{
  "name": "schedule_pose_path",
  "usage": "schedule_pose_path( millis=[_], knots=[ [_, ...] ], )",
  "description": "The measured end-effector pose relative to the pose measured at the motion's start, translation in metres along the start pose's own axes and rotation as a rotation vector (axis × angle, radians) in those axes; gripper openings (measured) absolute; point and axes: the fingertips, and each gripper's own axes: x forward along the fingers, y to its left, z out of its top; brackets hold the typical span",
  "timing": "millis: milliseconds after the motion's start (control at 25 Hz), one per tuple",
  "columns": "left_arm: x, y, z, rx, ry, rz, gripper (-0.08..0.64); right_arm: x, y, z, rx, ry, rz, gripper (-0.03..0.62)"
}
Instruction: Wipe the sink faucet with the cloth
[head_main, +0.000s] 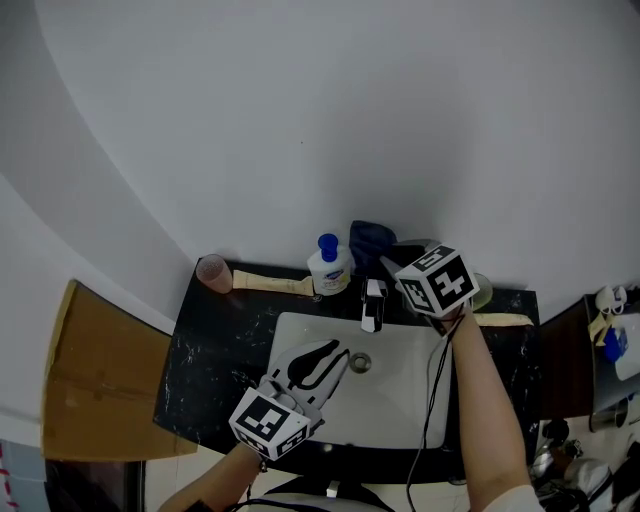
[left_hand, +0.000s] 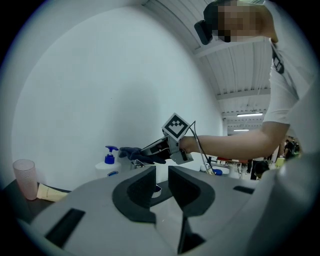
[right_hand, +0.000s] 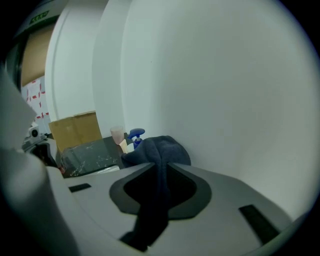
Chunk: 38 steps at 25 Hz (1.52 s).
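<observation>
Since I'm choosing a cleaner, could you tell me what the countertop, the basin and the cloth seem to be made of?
Countertop: likely polished black stone, going by its white veining and sheen.
Basin: probably glazed white ceramic, smooth and uniform.
Cloth: soft dark blue fabric, bunched in limp folds; fibre unclear.

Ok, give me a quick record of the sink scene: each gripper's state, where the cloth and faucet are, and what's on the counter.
right gripper: shut on the cloth, held just behind the faucet
left gripper: open, nothing between the jaws, over the sink
cloth: dark blue, bunched beyond the jaws; contact with the faucet unclear
faucet: at the sink's back edge
counter: black; holds a soap bottle, pink cup and beige tube
</observation>
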Motion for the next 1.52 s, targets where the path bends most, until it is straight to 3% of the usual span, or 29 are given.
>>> schedule_pose_path(
  millis=[280, 440, 720, 880, 1200, 1280, 1520],
  knots=[
    [0.002, 0.004, -0.001, -0.015, -0.01, 0.003, 0.078, -0.024, 0.044, -0.015, -0.06, -0.003, 0.093, 0.071],
    [0.002, 0.001, -0.001, -0.027, -0.015, -0.009, 0.078, -0.033, 0.059, -0.023, -0.046, -0.012, 0.141, 0.071],
    [0.002, -0.002, 0.0, -0.02, 0.001, -0.016, 0.077, -0.004, 0.008, -0.005, 0.039, -0.038, 0.036, 0.071],
    [0.002, 0.0, -0.005, -0.018, 0.001, -0.014, 0.078, -0.003, 0.004, -0.002, 0.051, -0.039, 0.028, 0.071],
    [0.004, 0.008, -0.006, -0.048, -0.007, 0.008, 0.078, -0.032, 0.059, -0.023, 0.002, 0.003, 0.206, 0.071],
    [0.004, 0.007, -0.006, -0.049, -0.009, 0.008, 0.078, -0.028, 0.053, -0.021, 0.01, -0.004, 0.196, 0.071],
    [-0.002, 0.005, -0.007, -0.052, -0.008, 0.012, 0.078, -0.001, 0.005, -0.002, 0.08, -0.042, 0.061, 0.072]
  ],
)
